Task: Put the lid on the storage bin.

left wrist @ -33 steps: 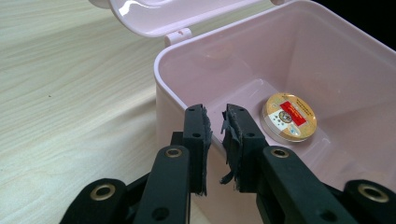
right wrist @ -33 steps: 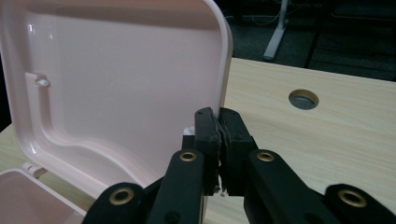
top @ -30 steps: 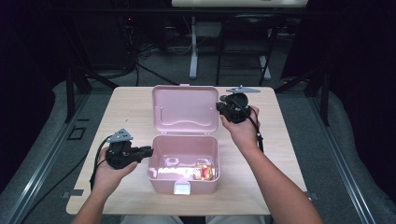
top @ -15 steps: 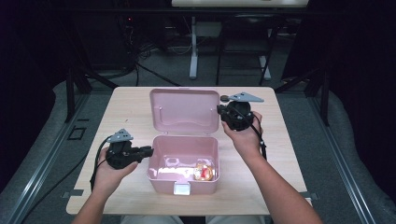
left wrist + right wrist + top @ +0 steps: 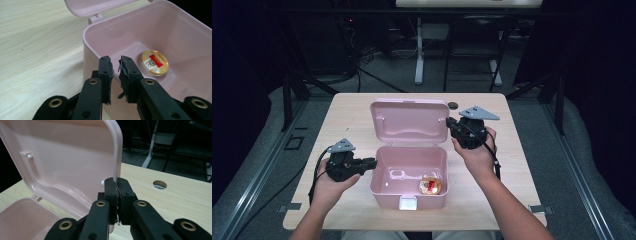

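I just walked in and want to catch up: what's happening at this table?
A person works on a pink box with a gripper in each hand. The right gripper is shut on the side edge of the raised lid. The left gripper sits at the box's left wall, its jaws slightly apart. A small round tin lies inside.

Pink plastic box (image 5: 384, 187) mid-table, lid (image 5: 409, 121) upright, open.

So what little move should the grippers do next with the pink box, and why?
Probably the right hand-held gripper should swing the pink plastic lid it pinches by the edge down toward the pink plastic box. The lid stands upright, the round gold tin already lies inside, and the left hand-held gripper sits at the box's wall, seemingly steadying it.
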### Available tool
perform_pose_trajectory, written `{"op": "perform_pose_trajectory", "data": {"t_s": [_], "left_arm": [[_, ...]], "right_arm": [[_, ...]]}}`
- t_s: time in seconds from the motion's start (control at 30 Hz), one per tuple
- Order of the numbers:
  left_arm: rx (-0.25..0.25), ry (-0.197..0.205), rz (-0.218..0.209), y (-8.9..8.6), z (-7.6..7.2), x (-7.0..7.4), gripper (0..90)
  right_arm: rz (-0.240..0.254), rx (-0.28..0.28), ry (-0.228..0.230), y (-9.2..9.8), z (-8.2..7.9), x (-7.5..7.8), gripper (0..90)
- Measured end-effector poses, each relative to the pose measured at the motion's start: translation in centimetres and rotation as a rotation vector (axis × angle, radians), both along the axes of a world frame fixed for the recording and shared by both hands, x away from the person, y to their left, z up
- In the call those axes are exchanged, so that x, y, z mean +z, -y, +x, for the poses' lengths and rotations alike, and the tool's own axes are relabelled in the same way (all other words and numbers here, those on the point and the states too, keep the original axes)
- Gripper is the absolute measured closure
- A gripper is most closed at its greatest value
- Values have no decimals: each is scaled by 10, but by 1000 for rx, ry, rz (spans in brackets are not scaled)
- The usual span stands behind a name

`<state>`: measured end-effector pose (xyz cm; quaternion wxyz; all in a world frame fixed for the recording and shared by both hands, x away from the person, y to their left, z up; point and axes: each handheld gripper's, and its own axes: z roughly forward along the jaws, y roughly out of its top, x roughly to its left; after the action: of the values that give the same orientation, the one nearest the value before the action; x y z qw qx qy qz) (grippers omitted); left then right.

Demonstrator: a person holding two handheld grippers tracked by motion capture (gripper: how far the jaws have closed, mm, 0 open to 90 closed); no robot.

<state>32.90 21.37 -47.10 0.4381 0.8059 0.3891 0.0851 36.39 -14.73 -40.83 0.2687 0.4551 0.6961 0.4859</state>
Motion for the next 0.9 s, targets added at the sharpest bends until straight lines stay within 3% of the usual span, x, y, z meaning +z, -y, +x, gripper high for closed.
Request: {"op": "perform_pose_trajectory", "data": {"t_s": [0.13,0.67,0.9], "left_arm": [[-1,-14,-13,0,0,0,789],[3,1,-19,0,0,1,752],[38,56,-37,-4,4,12,685]], "right_arm": [[-5,5,14,0,-5,-1,875],[-20,12,67,0,-23,-5,870],[9,19,71,2,-27,-8,863]]}}
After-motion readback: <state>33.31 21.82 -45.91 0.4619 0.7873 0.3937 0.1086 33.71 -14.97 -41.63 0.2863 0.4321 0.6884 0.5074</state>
